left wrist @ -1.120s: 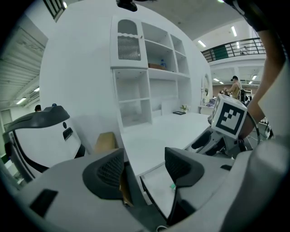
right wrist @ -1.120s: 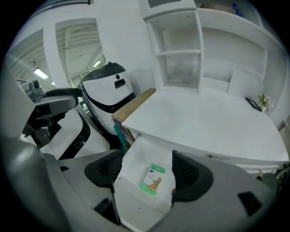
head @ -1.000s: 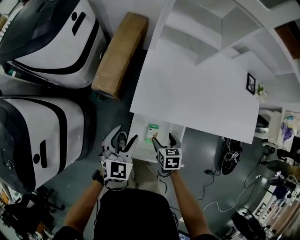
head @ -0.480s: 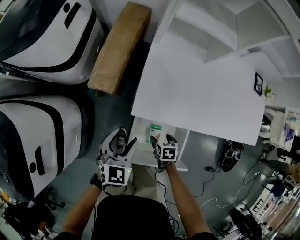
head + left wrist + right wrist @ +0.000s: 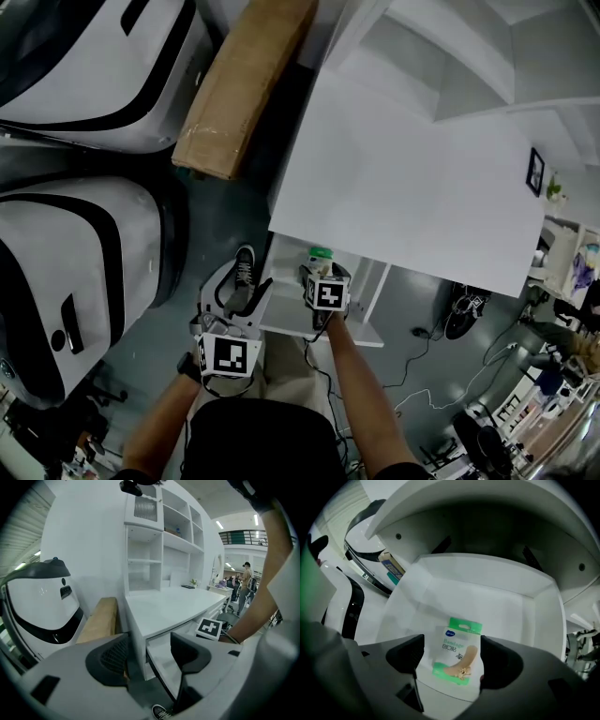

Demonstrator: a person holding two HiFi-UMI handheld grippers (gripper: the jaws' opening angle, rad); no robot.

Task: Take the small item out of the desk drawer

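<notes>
Since the drawer is already pulled out from under the white desk, the small item is sitting right out in the open: a green-and-white bandage pack, lying flat on the drawer's bare white floor, roughly in the middle and toward the front. The right gripper hangs over it pointing steeply down, which makes sense for something this flat, since the only way to get at it is from above with one jaw on each side. Its jaws have just been opening and are now spread as wide as they go, with the pack framed between them in the right gripper view, but the pads aren't pressing on it, so nothing is grabbed yet. Looks like the person is lining up the straddle first, and the next bit is probably lowering and squeezing on the pack's long edges. Thin and slick as it looks, it might slide or buckle rather than lift cleanly, so a centred pinch would help. The left gripper is off to the side by the drawer's left front corner, aimed more level at the desk, jaws well apart and holding nothing. It's likely parked there to stay out of the way, or to steady the drawer if needed. A dark shoe on the floor shows just beyond it.
</notes>
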